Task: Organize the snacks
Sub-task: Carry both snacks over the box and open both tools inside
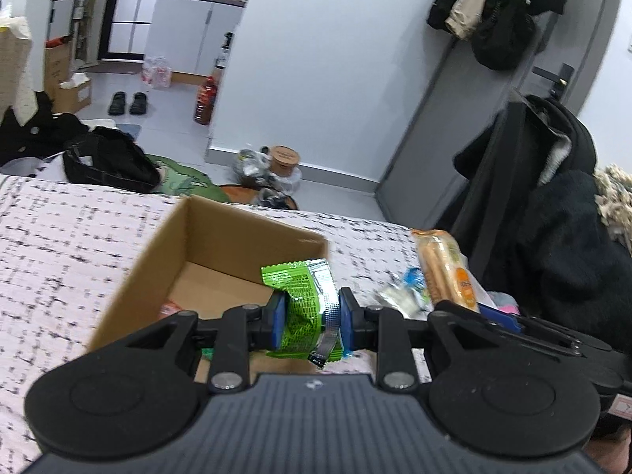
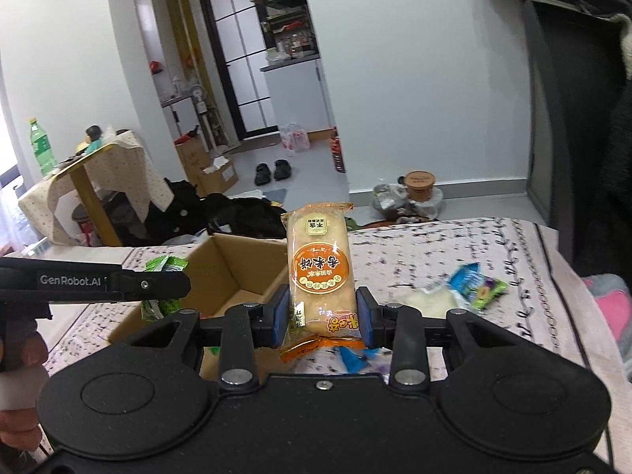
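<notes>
So both my tongs are loaded right now. My left gripper [image 1: 307, 318] is clamped on a crumpled green snack packet [image 1: 300, 288], blue pads squeezing it from both sides, with a strip of its silver lining twisted against the right-hand pad. From the left wrist view the packet hangs over the near right corner of the cardboard box [image 1: 221, 237], which sits open on the pink patterned bedspread [image 1: 59, 245]. Something reddish lies on the box floor at about 9 o'clock from the packet, but I can't tell what it is.

My right gripper [image 2: 320, 318] is closed on an orange rice cracker pack [image 2: 319, 264], held upright with its far end sticking up toward 12 o'clock. In that view the box sits at roughly 10 o'clock from the pack, and the left gripper comes in from the 9 o'clock edge with the green packet poking out above and below it, a hand [image 2: 19, 355] showing at the bottom left.

More snacks are loose on the bedspread: a blue and green wrapper [image 2: 476, 284] and a white packet [image 2: 428, 302] at about 3 o'clock from the cracker pack, close together. A small blue wrapper [image 2: 353, 357] lies just under the right gripper at 6 o'clock.
</notes>
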Motion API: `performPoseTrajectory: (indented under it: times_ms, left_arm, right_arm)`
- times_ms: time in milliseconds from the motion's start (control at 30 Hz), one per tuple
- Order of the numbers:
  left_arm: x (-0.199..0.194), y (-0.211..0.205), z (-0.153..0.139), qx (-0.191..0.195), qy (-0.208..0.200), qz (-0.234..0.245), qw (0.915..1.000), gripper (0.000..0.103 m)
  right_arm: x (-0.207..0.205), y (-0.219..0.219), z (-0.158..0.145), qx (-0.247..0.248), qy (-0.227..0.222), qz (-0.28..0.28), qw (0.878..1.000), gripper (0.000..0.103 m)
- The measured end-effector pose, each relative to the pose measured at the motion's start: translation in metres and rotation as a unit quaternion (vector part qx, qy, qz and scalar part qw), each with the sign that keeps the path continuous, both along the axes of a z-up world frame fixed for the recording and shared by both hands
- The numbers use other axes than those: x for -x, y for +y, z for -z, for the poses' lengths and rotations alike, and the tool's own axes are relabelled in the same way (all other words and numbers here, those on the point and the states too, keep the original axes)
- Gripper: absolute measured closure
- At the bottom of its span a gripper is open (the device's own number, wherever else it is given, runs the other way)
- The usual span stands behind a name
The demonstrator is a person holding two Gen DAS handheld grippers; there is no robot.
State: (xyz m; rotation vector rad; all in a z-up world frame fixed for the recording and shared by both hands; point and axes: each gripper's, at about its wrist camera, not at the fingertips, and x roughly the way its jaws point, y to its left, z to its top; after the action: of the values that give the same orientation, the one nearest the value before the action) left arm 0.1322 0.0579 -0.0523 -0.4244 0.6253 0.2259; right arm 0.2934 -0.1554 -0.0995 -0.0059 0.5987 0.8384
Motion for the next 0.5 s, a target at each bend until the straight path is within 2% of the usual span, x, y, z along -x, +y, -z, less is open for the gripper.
performPoseTrajectory:
  times_ms: [167,333,500]
  left_arm:
    - [0.004,0.02,0.002,-0.004,0.006,-0.023,0.9997,0.076]
    - [0.004,0.034,0.012,-0.009,0.03,-0.047,0.9984,0.076]
    - [0.007,0.045,0.019,-0.01,0.049,-0.076,0.9959,0.067]
  right_arm:
    - [0.004,0.015,-0.003,-0.007,-0.003,-0.02,1.0,0.069]
    - [0.007,0.024,-0.002,-0.011,0.002,-0.036,0.999,0.069]
    - [0.01,0.032,-0.002,-0.02,0.01,-0.049,0.999,0.069]
